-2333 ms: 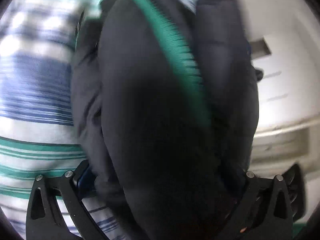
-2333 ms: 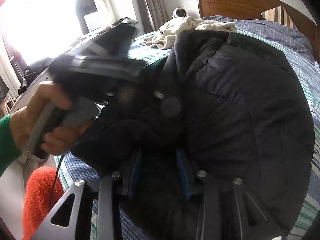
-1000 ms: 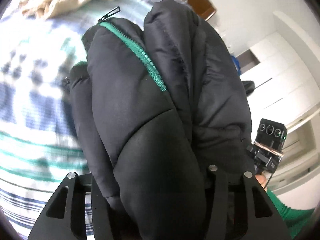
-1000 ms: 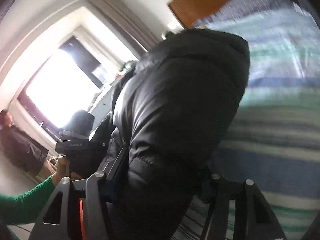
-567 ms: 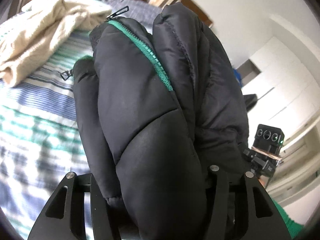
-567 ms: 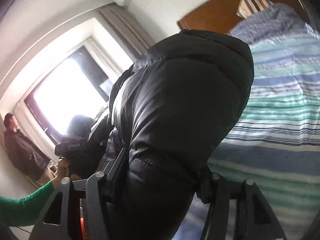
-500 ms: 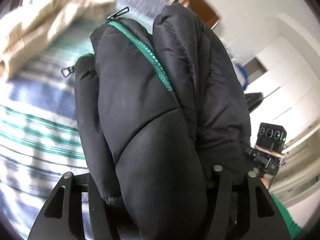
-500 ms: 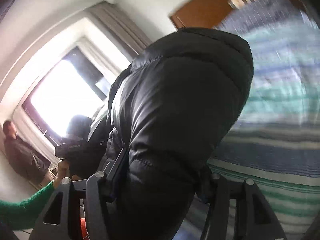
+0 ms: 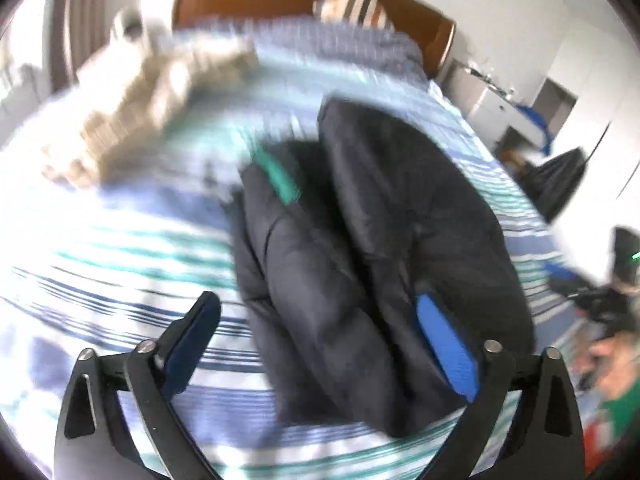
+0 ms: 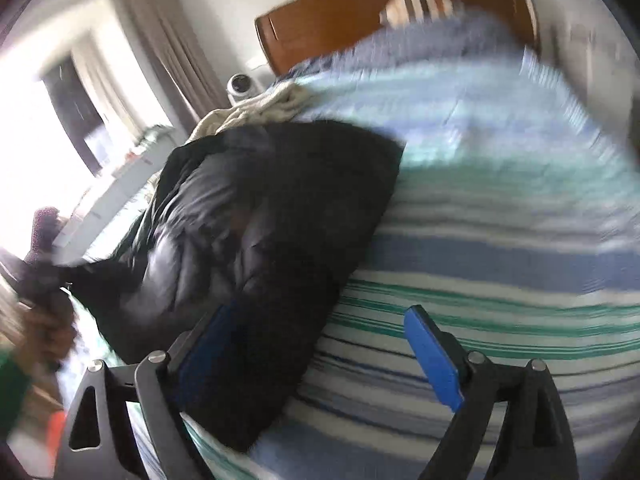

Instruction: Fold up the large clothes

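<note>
Item: folded black puffer jacket (image 9: 380, 264) on bed (image 9: 120, 264), long axis twelve-to-six, between my opening, released left gripper (image 9: 320, 344) and right gripper (image 10: 316, 344).

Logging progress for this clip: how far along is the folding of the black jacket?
Done: the black puffer jacket lies bundled in thick folds on the striped bedspread. In hand: nothing; the left tongs and right tongs are opening, with no pad pressing on the jacket. Left: perhaps tidying the bundle; the cream garment near the headboard looks unfolded.
</note>
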The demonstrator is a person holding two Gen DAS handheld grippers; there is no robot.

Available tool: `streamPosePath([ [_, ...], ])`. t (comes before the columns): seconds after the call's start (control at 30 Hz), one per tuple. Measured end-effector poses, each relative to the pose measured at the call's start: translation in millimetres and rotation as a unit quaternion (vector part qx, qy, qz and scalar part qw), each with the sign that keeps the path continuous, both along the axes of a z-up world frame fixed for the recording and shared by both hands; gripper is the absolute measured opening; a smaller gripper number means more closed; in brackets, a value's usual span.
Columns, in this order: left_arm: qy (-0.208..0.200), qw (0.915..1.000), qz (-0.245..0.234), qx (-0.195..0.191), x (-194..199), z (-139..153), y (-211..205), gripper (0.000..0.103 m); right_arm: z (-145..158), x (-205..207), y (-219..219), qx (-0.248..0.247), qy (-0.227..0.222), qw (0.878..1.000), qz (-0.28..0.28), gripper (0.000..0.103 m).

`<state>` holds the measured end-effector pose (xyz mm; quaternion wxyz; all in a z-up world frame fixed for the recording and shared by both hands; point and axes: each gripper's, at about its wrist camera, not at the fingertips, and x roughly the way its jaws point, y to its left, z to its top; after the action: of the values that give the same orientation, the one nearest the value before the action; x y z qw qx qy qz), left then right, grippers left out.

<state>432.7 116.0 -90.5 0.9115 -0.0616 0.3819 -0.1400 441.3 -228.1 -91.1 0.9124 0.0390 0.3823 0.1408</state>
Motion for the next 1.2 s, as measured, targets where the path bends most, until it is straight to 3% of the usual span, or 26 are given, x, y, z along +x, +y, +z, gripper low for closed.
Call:
streamPosePath([
  [0.13,-0.091,0.9948,0.026,0.038,-67,38,-17,0.102,44,-59,13,-0.065,-0.073,0.994,-0.042,0.091],
  [0.23,-0.103,0.9928,0.022,0.057,-97,48,-30,0.103,69,-96,29,-0.100,-0.118,0.985,-0.071,0.091],
  [0.3,-0.100,0.9927,0.027,0.061,-106,50,-40,0.103,80,-103,33,-0.095,-0.131,0.982,-0.096,0.092],
  [0.43,-0.110,0.9919,0.054,0.031,-133,57,-50,0.103,67,-109,35,-0.096,-0.054,0.987,-0.114,0.092],
  [0.53,-0.097,0.9928,0.066,0.025,-133,50,-58,0.103,64,-124,37,-0.124,-0.062,0.983,-0.121,0.092],
  [0.87,-0.100,0.9858,0.103,0.087,-165,53,-85,0.103,74,-163,39,-0.121,-0.065,0.983,-0.122,0.092],
  [1.03,-0.071,0.9911,0.090,0.067,-172,52,-89,0.103,77,-176,42,-0.116,-0.057,0.985,-0.118,0.092],
  [1.2,-0.052,0.9907,0.102,0.073,-182,57,-87,0.103,80,-190,49,-0.118,-0.040,0.986,-0.113,0.092],
])
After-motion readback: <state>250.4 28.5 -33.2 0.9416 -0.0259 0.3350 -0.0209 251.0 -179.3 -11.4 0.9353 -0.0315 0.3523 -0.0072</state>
